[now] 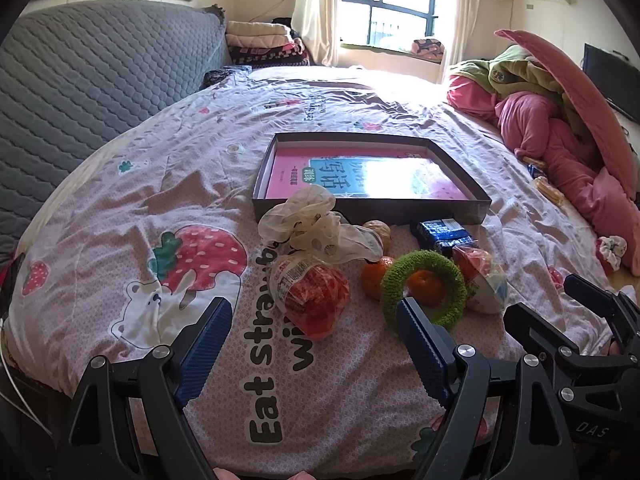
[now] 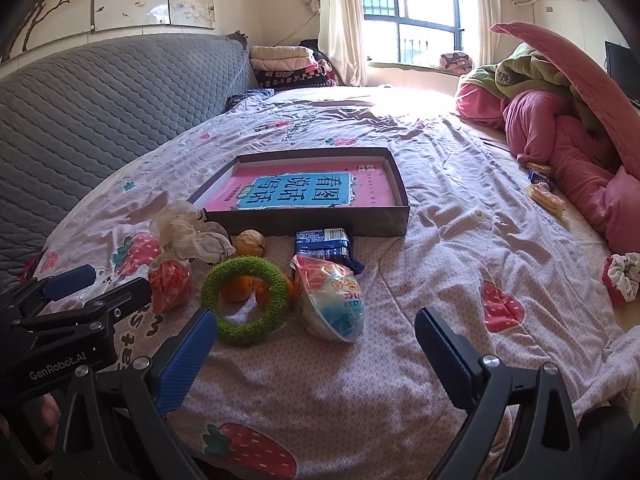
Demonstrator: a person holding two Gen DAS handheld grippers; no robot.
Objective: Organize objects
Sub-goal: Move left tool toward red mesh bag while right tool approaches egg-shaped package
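Both grippers hovering wide open and empty, near the clutter: the pick-up step is seemingly just beginning.

The left gripper (image 1: pixel 316 340) is facing the red snack bag (image 1: pixel 310 290); the right gripper (image 2: pixel 316 334) is facing the egg-shaped packet (image 2: pixel 336 298) beside the green ring (image 2: pixel 245 299). Farther off, the shallow box (image 2: pixel 320 224) is holding only a pink book (image 2: pixel 304 192); the next move probably calls for closing on one item.

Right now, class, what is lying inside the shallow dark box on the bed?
Inside the box lies one flat pink book with a blue title panel, covering most of the floor. Anything beneath the book is hidden. All the loose items remain outside, on the quilt.
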